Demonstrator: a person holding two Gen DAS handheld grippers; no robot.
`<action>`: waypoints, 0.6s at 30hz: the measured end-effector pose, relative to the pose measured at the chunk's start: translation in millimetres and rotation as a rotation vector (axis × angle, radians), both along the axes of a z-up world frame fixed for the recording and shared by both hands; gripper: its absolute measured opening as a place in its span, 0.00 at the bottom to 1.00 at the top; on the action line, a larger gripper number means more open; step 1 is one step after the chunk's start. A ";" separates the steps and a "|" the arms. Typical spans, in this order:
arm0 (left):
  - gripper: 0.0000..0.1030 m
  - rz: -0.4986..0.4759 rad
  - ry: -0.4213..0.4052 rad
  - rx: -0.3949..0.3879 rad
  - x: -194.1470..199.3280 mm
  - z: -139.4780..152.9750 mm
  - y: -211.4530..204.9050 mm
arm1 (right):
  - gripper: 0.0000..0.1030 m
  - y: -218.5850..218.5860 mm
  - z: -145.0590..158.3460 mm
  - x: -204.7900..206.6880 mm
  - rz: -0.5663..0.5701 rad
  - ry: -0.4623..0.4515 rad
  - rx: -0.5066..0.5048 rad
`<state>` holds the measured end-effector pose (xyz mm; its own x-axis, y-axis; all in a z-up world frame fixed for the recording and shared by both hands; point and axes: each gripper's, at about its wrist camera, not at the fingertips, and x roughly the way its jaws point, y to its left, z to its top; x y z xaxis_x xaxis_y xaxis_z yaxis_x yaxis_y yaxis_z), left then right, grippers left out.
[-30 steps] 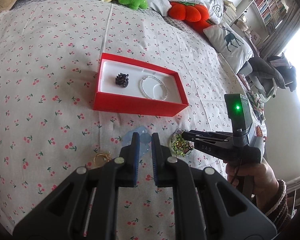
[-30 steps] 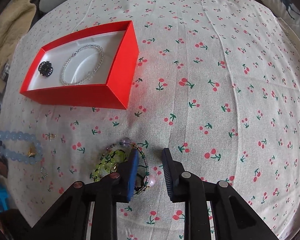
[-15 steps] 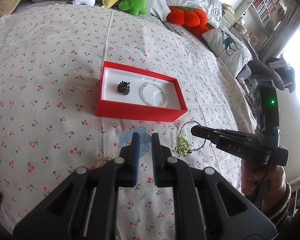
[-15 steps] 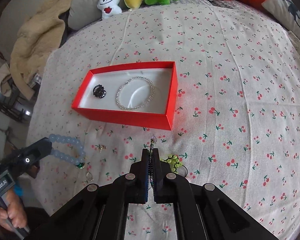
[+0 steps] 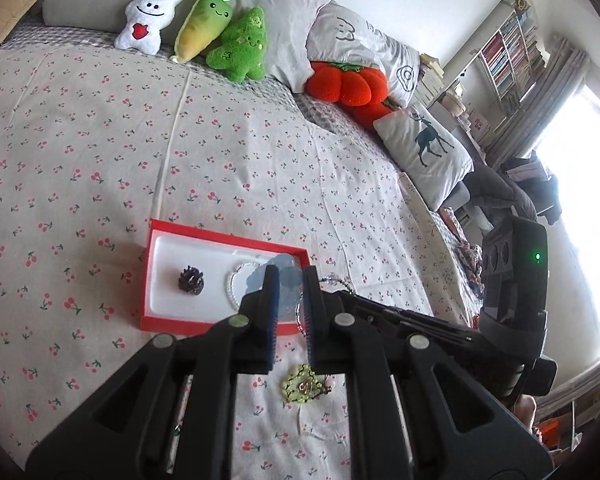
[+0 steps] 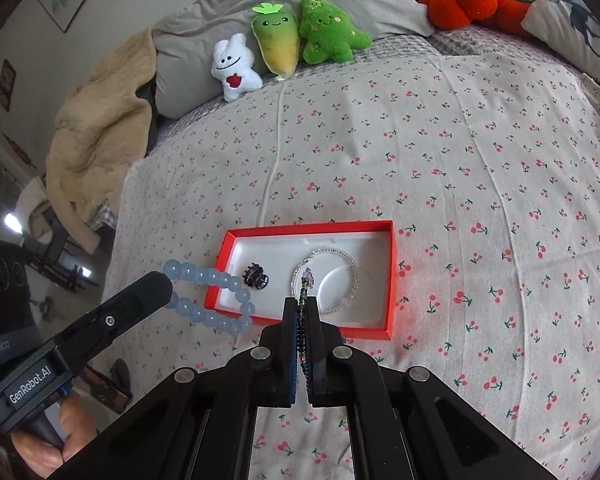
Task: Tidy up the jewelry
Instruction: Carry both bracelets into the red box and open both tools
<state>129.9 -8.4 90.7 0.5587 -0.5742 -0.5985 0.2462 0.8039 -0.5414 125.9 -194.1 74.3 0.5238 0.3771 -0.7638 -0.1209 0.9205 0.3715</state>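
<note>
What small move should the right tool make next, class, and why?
Probably lower and open over the red box. The right tool is shut on a dark beaded necklace with a green pendant, already above the box's white tray beside the clear bead bracelet.

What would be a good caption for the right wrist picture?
Right gripper pinching a dark beaded necklace above the red jewelry box, left gripper bringing pale blue beads.

Red box (image 6: 388,280), pale-blue bead bracelet (image 6: 208,280), cherry-print bedspread (image 6: 460,160).
</note>
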 end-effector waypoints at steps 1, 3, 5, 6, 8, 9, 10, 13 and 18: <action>0.13 0.003 0.000 -0.005 5.6 -2.9 -0.5 | 0.03 -0.5 0.0 4.1 -0.008 -0.004 0.006; 0.12 0.015 0.010 0.004 16.1 -12.8 0.7 | 0.03 -1.6 -1.6 12.3 -0.021 -0.009 0.009; 0.13 0.036 0.040 0.028 25.6 -25.6 3.8 | 0.03 -1.4 -5.0 20.0 -0.030 -0.008 0.008; 0.12 0.046 0.057 0.038 29.2 -31.6 6.0 | 0.03 -1.4 -7.5 23.5 -0.031 -0.005 0.007; 0.13 0.065 0.076 0.062 33.3 -40.7 10.6 | 0.03 0.0 -12.2 29.7 -0.032 0.003 0.004; 0.12 0.073 0.078 0.078 34.2 -43.5 12.5 | 0.03 1.3 -13.9 32.2 -0.031 0.005 0.002; 0.13 0.081 0.078 0.097 35.0 -45.7 14.4 | 0.03 3.2 -15.1 34.4 -0.028 0.006 -0.001; 0.13 0.096 0.086 0.130 37.8 -51.6 21.3 | 0.03 11.7 -16.9 39.3 -0.008 0.003 -0.003; 0.13 0.120 0.113 0.197 41.9 -61.4 27.3 | 0.03 26.2 -20.3 43.6 0.033 -0.006 0.008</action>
<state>171.8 18.9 29.3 0.5393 -0.3739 -0.7545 0.0895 0.9164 -0.3902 169.5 -167.9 54.0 0.5156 0.4003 -0.7576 -0.1531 0.9130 0.3782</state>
